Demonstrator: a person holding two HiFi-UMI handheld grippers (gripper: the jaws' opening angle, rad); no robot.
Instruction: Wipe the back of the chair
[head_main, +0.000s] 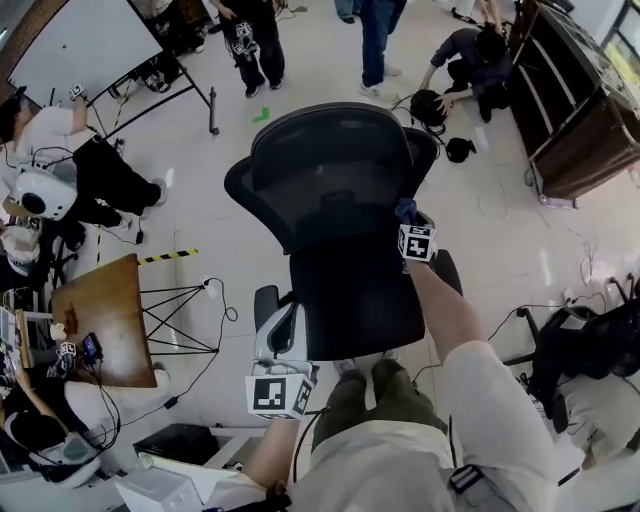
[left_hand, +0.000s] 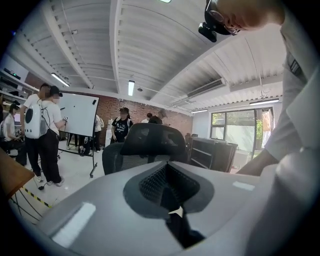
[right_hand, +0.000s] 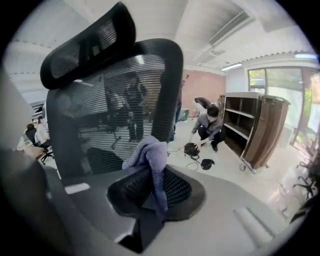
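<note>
A black office chair (head_main: 335, 250) stands in the middle of the head view, its mesh back (head_main: 330, 165) turned away from me. My right gripper (head_main: 408, 218) is shut on a blue-grey cloth (head_main: 405, 209) at the right edge of the back, just above the seat. In the right gripper view the cloth (right_hand: 149, 155) bunches out of the right gripper (right_hand: 152, 182) close to the mesh back (right_hand: 110, 100), under the headrest (right_hand: 90, 45). My left gripper (head_main: 285, 315) hangs low by the seat's front left corner, shut and holding nothing. From the left gripper (left_hand: 167, 182) the chair (left_hand: 150, 142) is seen ahead.
A wooden table (head_main: 100, 320) with a black frame stands to the left. A brown shelf cart (head_main: 570, 110) is at the far right, with a person crouching (head_main: 470, 60) beside it. Several people and a whiteboard (head_main: 70, 40) are beyond the chair. Another dark chair (head_main: 590, 345) stands at right.
</note>
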